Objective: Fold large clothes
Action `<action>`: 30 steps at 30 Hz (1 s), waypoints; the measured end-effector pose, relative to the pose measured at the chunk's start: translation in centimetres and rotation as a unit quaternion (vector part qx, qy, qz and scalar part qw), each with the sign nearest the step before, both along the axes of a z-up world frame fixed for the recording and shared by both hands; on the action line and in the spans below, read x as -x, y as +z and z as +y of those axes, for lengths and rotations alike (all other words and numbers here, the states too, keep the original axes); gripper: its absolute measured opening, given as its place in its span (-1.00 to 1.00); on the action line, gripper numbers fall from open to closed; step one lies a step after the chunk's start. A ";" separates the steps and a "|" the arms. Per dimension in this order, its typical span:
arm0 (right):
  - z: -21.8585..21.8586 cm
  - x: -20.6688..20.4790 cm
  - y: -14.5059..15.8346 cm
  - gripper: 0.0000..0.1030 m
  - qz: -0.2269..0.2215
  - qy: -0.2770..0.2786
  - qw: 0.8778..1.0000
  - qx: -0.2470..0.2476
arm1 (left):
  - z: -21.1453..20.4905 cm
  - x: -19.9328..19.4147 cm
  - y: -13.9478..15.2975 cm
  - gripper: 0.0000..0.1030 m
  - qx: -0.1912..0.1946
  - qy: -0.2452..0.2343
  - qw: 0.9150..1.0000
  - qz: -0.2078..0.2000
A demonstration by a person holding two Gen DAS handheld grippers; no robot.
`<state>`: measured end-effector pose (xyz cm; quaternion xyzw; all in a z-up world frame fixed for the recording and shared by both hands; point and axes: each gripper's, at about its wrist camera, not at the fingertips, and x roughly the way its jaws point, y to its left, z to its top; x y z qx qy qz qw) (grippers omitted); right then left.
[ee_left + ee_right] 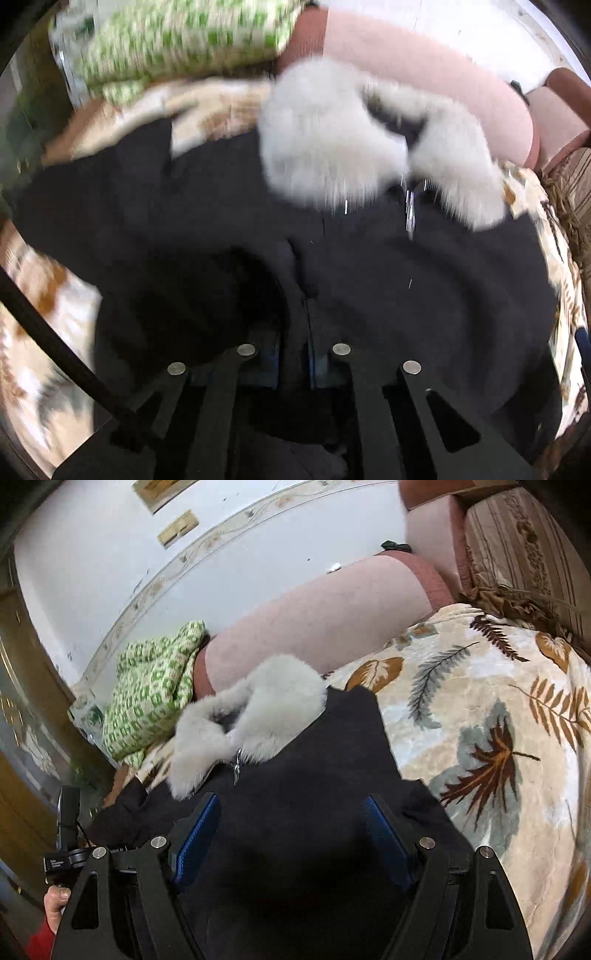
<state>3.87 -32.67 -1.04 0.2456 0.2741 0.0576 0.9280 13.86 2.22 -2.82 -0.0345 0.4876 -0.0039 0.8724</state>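
A black coat (406,280) with a white fur collar (332,147) and a metal zip pull (410,214) lies spread on a leaf-print blanket (44,332). My left gripper (295,332) is shut on a ridge of the coat's black fabric, which rises between the pads. In the right wrist view the coat (314,812) lies under my right gripper (291,819), which is open, its blue pads (195,834) wide apart above the cloth, holding nothing. The fur collar (258,709) lies just beyond it.
A green-and-white knit garment (147,701) lies at the back left beside a pink bolster (314,627). A brown striped cushion (517,554) stands at the right. The leaf-print blanket (498,720) spreads to the right. The left hand and its gripper handle (66,849) show at lower left.
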 end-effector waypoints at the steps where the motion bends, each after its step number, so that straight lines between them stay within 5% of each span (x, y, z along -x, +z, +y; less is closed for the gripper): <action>1: -0.2 0.2 0.1 0.63 -0.008 -0.003 1.000 0.001 | 0.5 -0.4 1.3 -0.82 0.009 0.007 1.000 -0.016; 4: -0.5 1.3 1.1 0.63 -0.034 -0.017 0.999 0.009 | 3.0 -1.7 4.9 -0.82 0.049 0.042 0.996 -0.057; 7: -0.5 1.2 0.8 0.63 -0.030 -0.015 0.999 0.003 | 4.9 -2.9 5.7 -0.81 0.032 0.082 0.993 -0.074; 11: 0.4 0.0 -0.5 0.63 -0.002 0.005 1.000 -0.003 | 6.1 -5.3 1.3 -0.81 -0.061 0.109 0.992 -0.035; 13: 0.9 -0.4 -1.0 0.63 0.006 0.013 1.000 -0.002 | 7.0 -6.0 -1.4 -0.81 -0.074 0.119 0.990 0.005; 16: 1.7 -0.8 -1.5 0.63 0.013 0.020 1.000 0.013 | 9.0 -5.2 -2.4 -0.70 -0.003 0.130 0.991 0.013; 19: 1.9 -1.1 -1.9 0.62 0.021 0.021 0.999 0.016 | 9.9 -3.7 -0.9 0.16 0.080 0.119 0.990 -0.014; 20: 1.9 -1.2 -2.1 0.62 0.025 0.021 0.999 0.016 | 9.9 -3.1 -0.2 0.29 0.098 0.120 0.987 -0.032; 24: 2.1 -1.3 -2.3 0.62 0.030 0.019 0.999 0.020 | 8.8 -2.3 1.1 0.47 0.165 0.077 0.981 -0.065; 26: 2.3 -1.3 -2.2 0.63 0.029 0.019 0.999 0.027 | 7.2 -2.6 0.8 0.56 0.160 0.051 0.984 -0.056; 28: 2.6 -1.3 -2.2 0.62 0.029 0.019 0.999 0.035 | 4.6 -3.7 -0.6 0.56 0.113 0.022 0.993 -0.024; 30: 2.8 -1.2 -2.1 0.62 0.029 0.019 0.999 0.043 | 2.2 -4.7 -2.4 -0.07 0.054 0.003 0.998 0.013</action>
